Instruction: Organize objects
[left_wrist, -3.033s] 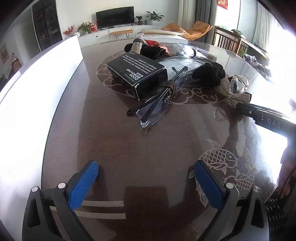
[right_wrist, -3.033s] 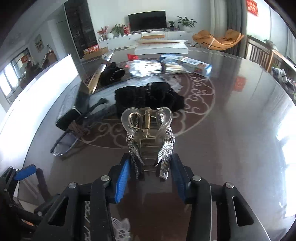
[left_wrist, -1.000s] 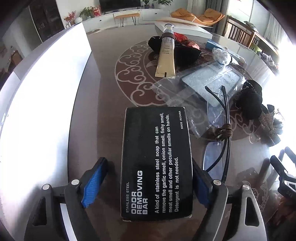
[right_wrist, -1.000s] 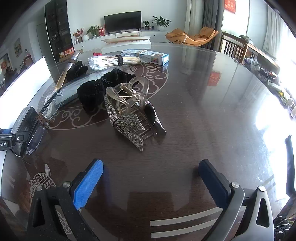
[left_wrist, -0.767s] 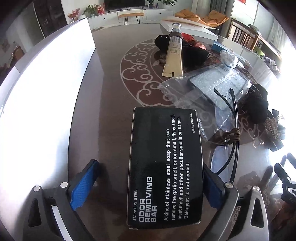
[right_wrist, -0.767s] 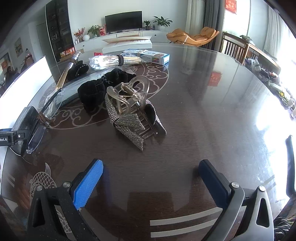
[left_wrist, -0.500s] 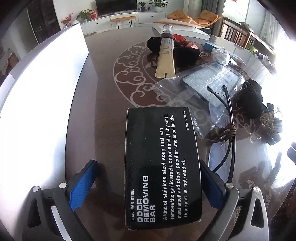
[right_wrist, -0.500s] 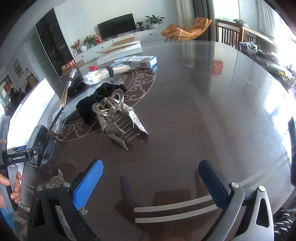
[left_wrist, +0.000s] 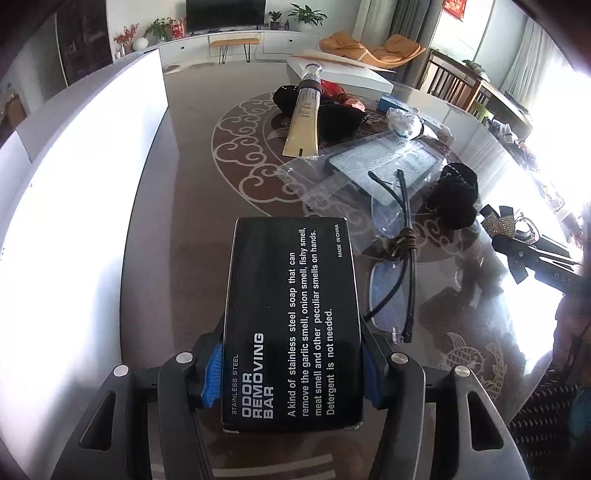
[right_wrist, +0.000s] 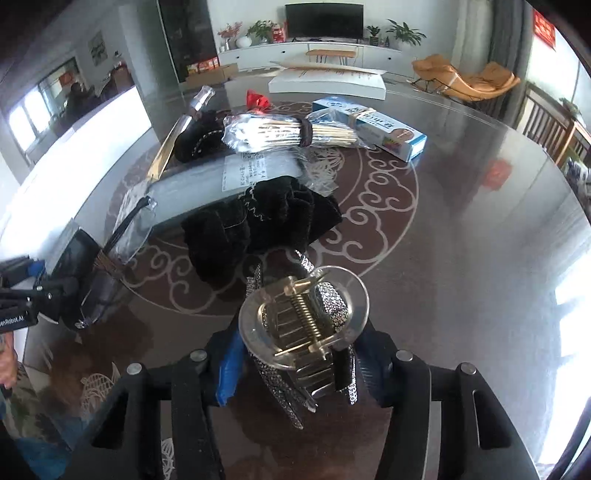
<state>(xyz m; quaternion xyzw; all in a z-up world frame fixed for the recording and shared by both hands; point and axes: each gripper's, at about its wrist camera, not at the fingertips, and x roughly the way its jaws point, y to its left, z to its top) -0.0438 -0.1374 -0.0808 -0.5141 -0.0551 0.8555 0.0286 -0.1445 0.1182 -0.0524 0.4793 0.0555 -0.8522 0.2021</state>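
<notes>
Both grippers just closed: left gripper (left_wrist: 291, 373) fingers now pinch the black box (left_wrist: 291, 325) near the bench (left_wrist: 177, 192) edge, right gripper (right_wrist: 295, 369) fingers now pinch the hair clip (right_wrist: 303, 325). Both look ready to lift. Glasses (left_wrist: 395, 280) lie just beside the box; black scrunchie (right_wrist: 258, 225) crowds the clip.

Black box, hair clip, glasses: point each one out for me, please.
black box (left_wrist: 291, 317): left wrist view, on its printed top face.
hair clip (right_wrist: 303, 325): right wrist view, on the metal spring at its hinge.
glasses (left_wrist: 391, 295): left wrist view, on the lens beside the box.
</notes>
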